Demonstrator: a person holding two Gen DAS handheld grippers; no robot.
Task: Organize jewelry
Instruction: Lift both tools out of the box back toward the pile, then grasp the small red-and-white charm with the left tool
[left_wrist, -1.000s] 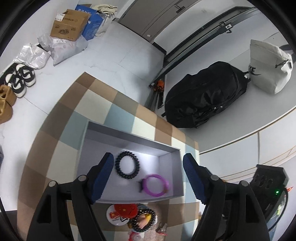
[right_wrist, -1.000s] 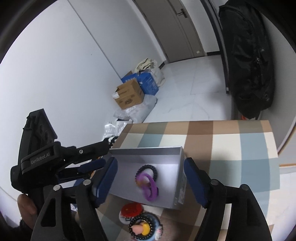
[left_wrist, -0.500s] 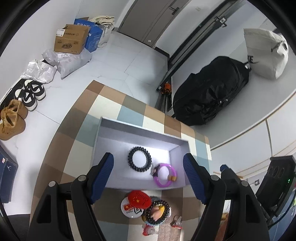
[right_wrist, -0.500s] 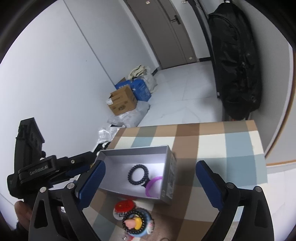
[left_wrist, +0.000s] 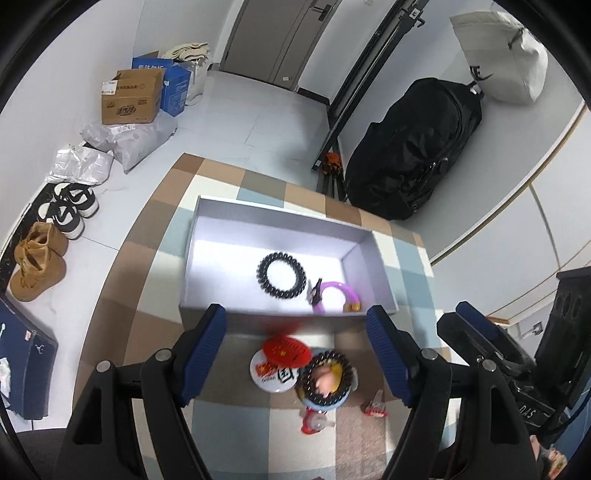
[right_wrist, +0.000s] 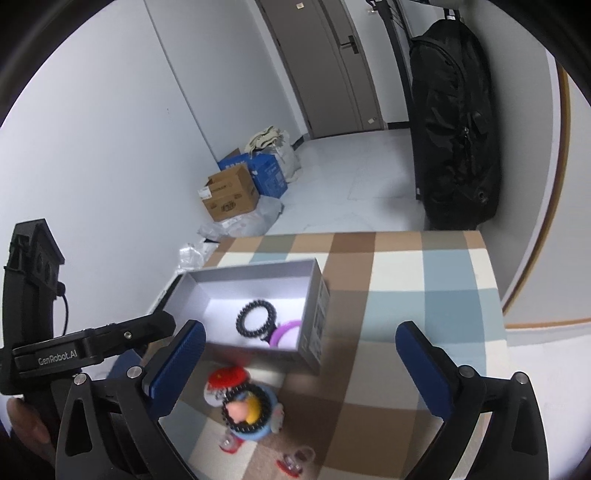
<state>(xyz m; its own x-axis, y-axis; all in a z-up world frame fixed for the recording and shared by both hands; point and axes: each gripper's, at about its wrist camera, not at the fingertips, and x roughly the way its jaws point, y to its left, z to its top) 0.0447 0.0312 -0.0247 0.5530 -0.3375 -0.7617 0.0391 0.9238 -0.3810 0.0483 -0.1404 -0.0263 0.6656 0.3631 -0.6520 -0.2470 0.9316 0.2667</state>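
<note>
Box (left_wrist: 207, 254), grey and lidless, set toward far-left part of checkered tabletop (right_wrist: 424, 280), open side up to receive pieces. Inside already: black coil bracelet (left_wrist: 282, 274) mid-floor, purple bangle (left_wrist: 334, 297) against near-right wall. Unsorted on tabletop just short of box's near wall: red badge (left_wrist: 287, 349) overlapping white badge (left_wrist: 271, 373), dark bead bracelet (left_wrist: 325, 376) ringed round small figure. Left gripper (left_wrist: 295, 354) partway open, nothing between jaws, hung above badges. Right gripper (right_wrist: 299, 365) jaws just been opening, now wide, nothing between them; apparently purple bangle released. Probably beads next.
</note>
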